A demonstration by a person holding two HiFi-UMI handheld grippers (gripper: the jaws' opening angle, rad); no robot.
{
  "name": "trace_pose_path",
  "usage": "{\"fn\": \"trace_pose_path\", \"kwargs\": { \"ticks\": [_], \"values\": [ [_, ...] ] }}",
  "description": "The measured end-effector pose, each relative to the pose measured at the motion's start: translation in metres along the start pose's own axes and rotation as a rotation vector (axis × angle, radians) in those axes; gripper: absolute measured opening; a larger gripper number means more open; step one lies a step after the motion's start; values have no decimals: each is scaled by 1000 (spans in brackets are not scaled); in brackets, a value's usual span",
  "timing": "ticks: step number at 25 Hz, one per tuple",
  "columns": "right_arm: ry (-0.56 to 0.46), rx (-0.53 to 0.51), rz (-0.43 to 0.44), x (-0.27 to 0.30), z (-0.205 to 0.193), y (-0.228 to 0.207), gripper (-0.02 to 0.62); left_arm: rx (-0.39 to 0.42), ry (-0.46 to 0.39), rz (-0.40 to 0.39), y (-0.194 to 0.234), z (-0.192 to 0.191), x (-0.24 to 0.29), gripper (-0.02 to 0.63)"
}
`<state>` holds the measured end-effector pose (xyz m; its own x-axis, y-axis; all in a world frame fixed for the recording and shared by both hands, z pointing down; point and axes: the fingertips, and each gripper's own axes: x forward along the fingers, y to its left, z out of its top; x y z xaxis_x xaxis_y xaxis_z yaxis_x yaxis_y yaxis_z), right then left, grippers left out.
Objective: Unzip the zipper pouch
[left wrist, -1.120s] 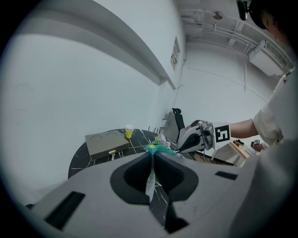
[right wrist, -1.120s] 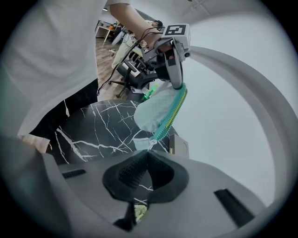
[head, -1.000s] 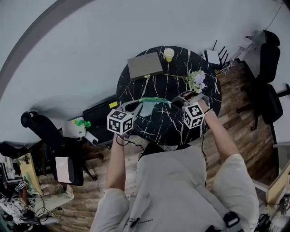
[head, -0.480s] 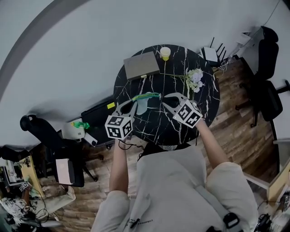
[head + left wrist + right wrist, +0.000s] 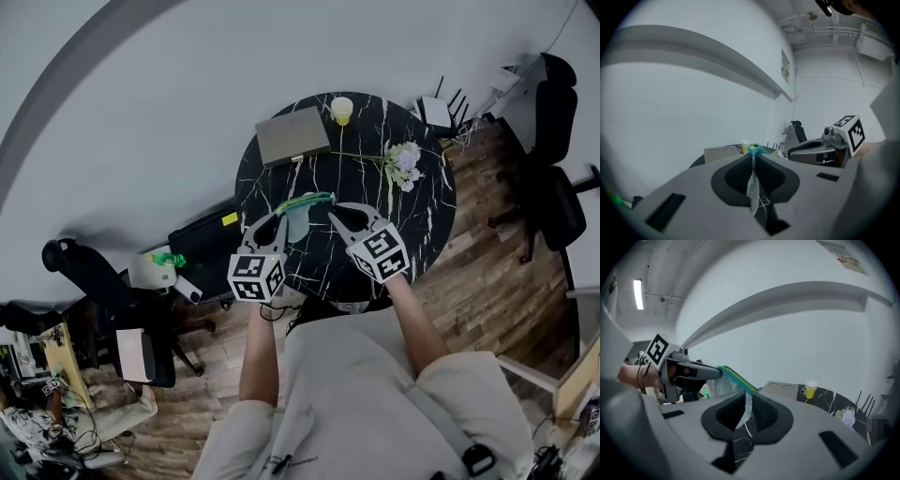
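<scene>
Teal-zippered pouch (image 5: pixel 300 223) raised | left hand-held gripper (image 5: pixel 277 217) clamps it; right hand-held gripper (image 5: pixel 333 212) closing around it

Round table (image 5: pixel 330 178): glossy black stone-look top with white veining. Pouch (image 5: pixel 297 221): thin translucent plastic, green zip edge. Floor (image 5: pixel 487 281), right: matt wood planks.

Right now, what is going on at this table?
A person works two handheld grippers over a round black table. The left gripper is shut on one end of the zipper pouch, holding it over the table. The right gripper's jaws are closing with the pouch's green zipper edge between them.
</scene>
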<state>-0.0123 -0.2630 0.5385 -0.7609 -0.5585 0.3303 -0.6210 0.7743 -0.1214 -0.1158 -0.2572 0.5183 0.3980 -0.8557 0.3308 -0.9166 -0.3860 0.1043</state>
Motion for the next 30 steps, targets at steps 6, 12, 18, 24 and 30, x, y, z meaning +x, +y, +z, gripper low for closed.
{"fn": "trace_pose_path", "kwargs": {
  "ticks": [6, 12, 18, 24, 30],
  "values": [
    [-29, 98, -38, -4, -15, 7, 34, -108, -34, 26, 0, -11, -9, 38],
    [-32, 99, -19, -12, -30, 18, 6, -111, 1, 18, -4, -30, -15, 38],
    [-9, 99, 2, -8, -37, 25, 6, -135, -22, 43, 2, -29, -27, 38],
    [-14, 53, 13, -7, -37, 32, 6, -162, -56, 57, 6, -26, -40, 38],
    [-18, 41, 34, -4, -33, 41, 5, -177, -65, 55, 5, -26, -49, 38]
  ]
}}
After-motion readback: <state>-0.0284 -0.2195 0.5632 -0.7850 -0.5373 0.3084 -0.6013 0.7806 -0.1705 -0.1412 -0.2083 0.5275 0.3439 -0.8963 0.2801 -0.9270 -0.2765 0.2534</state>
